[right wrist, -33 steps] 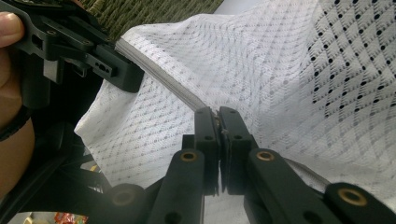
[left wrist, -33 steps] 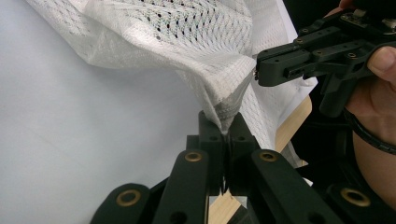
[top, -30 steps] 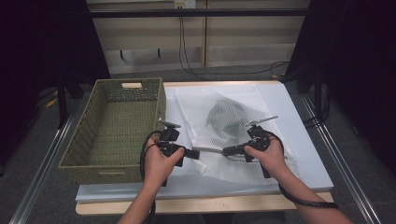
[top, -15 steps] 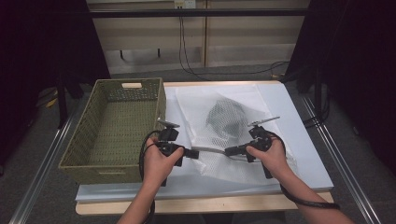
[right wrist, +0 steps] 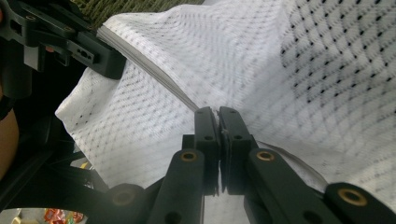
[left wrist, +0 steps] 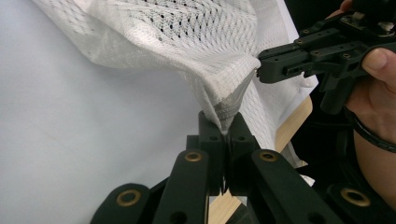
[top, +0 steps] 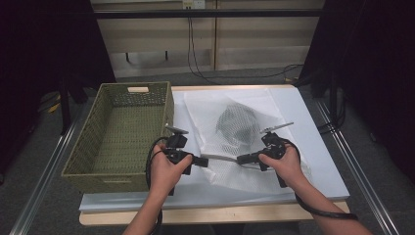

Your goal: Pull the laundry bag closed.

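Note:
A white mesh laundry bag (top: 235,132) lies on the white table cover, with a dark bundle showing through its netting. Its near edge is pulled taut between the two grippers. My left gripper (top: 204,160) is shut on one end of that hem (left wrist: 224,109); its own view shows the bag (left wrist: 177,32) bunched into the closed jaws (left wrist: 223,128). My right gripper (top: 241,159) is shut on the other end, jaws pressed together on the fabric edge (right wrist: 215,114). The left gripper view also shows the right gripper (left wrist: 280,63), and the right gripper view shows the left gripper (right wrist: 100,53) pinching the hem.
A green woven basket (top: 98,147) stands at the left of the table, empty, touching the white cover (top: 313,132). The wooden table edge (top: 220,213) runs along the front. Metal rails flank both sides of the table.

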